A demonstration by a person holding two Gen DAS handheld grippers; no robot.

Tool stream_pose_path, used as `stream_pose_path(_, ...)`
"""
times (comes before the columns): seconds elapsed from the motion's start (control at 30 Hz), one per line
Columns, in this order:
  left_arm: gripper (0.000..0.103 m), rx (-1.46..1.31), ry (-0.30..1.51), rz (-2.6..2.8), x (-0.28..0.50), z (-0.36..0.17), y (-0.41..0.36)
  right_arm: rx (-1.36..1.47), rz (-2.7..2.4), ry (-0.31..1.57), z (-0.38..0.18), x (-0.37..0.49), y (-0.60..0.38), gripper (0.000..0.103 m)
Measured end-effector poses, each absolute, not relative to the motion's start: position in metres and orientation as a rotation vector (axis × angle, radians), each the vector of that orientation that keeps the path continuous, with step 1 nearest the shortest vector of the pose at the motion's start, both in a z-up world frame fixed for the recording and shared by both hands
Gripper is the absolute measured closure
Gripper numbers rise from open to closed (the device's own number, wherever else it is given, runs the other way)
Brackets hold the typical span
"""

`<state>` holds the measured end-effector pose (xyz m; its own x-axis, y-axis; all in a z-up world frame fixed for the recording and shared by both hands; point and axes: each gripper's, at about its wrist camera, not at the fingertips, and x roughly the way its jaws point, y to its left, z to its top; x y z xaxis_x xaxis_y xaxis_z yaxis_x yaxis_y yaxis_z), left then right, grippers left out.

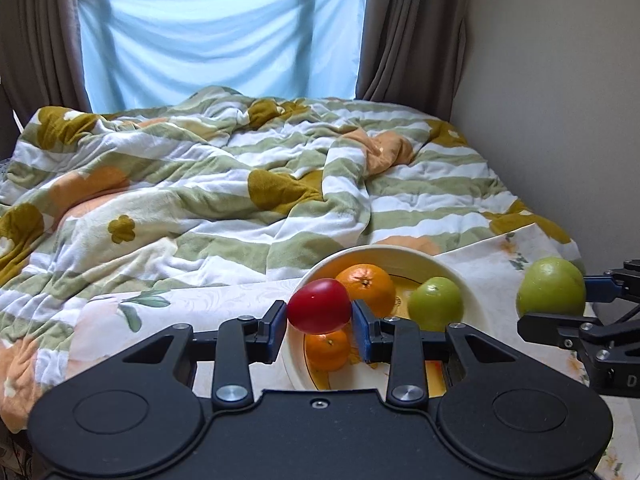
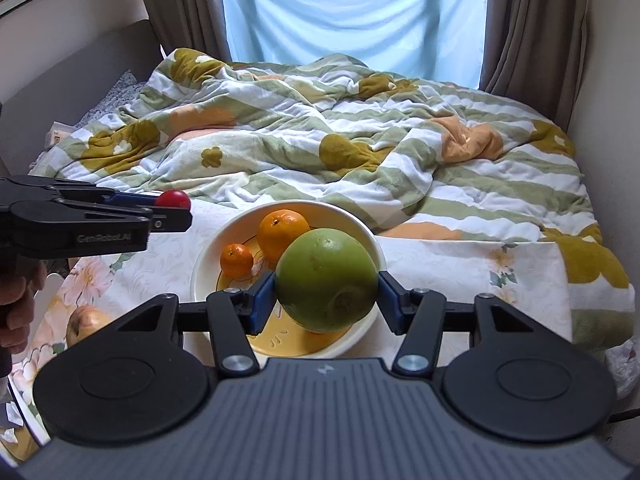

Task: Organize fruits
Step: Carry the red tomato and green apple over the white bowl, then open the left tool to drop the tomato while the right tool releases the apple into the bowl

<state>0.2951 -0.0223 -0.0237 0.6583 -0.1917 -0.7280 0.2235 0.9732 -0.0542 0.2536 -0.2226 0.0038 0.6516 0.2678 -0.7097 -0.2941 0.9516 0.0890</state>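
The left gripper (image 1: 320, 330) has its fingers clamped on a red tomato (image 1: 319, 305), long axis lying crosswise between them. The right gripper (image 2: 326, 300) grips a big green fruit (image 2: 326, 280) over the bowl (image 2: 204, 264)

The tomato (image 1: 320, 305) is glossy and smooth; the big green fruit (image 2: 326, 280) is matt, faintly dimpled. The oranges (image 1: 366, 283) show pebbled peel. The bowl (image 2: 200, 276) looks like glazed ceramic — shiny. The blanket (image 1: 200, 184) is soft fleecy cloth — rumpled. Gripper arms (image 1: 232, 344) are matt black plastic with metal bolts.
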Motion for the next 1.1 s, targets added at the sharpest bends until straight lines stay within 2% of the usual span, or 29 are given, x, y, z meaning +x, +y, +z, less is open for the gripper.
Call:
stream_pose_path(0.43, 0.064, 0.097, 0.901, -0.274, 0.344, -0.068, -0.025, -0.02, 0.283, 0.842, -0.023, 0.293, -0.217, 0.034)
stream_pose_path(0.47, 0.06, 0.096, 0.897, -0.276, 0.343, -0.068, -0.024, -0.018, 0.281, 0.844, -0.024, 0.294, -0.217, 0.034)
stream_pose_path(0.5, 0.044, 0.094, 0.893, -0.277, 0.343, -0.067, -0.023, -0.016, 0.279, 0.846, -0.024, 0.295, -0.217, 0.034)
stream_pose_path(0.53, 0.035, 0.091, 0.882, -0.275, 0.343, -0.065, -0.023, -0.017, 0.277, 0.847, -0.024, 0.296, -0.218, 0.034)
stream_pose_path(0.57, 0.021, 0.089, 0.868, -0.271, 0.341, -0.062, -0.021, -0.018, 0.274, 0.847, -0.024, 0.296, -0.218, 0.034)
stream_pose_path(0.6, 0.017, 0.09, 0.852, -0.265, 0.338, -0.058, -0.02, -0.02, 0.272, 0.846, -0.024, 0.296, -0.218, 0.034)
stream_pose_path(0.73, 0.015, 0.079, 0.843, -0.234, 0.331, -0.045, -0.011, -0.02, 0.268, 0.841, -0.019, 0.296, -0.221, 0.034)
stream_pose_path(0.8, 0.006, 0.036, 0.832, -0.22, 0.324, -0.037, -0.002, -0.02, 0.271, 0.838, -0.017, 0.296, -0.222, 0.034)
stream_pose_path(0.87, 0.002, 0.005, 0.812, -0.206, 0.316, -0.029, 0.005, -0.027, 0.278, 0.838, -0.016, 0.296, -0.22, 0.034)
stream_pose_path(1.1, 0.001, 0.068, 0.784, -0.126, 0.293, -0.018, 0.015, -0.071, 0.347, 0.842, -0.019, 0.3, -0.205, 0.034)
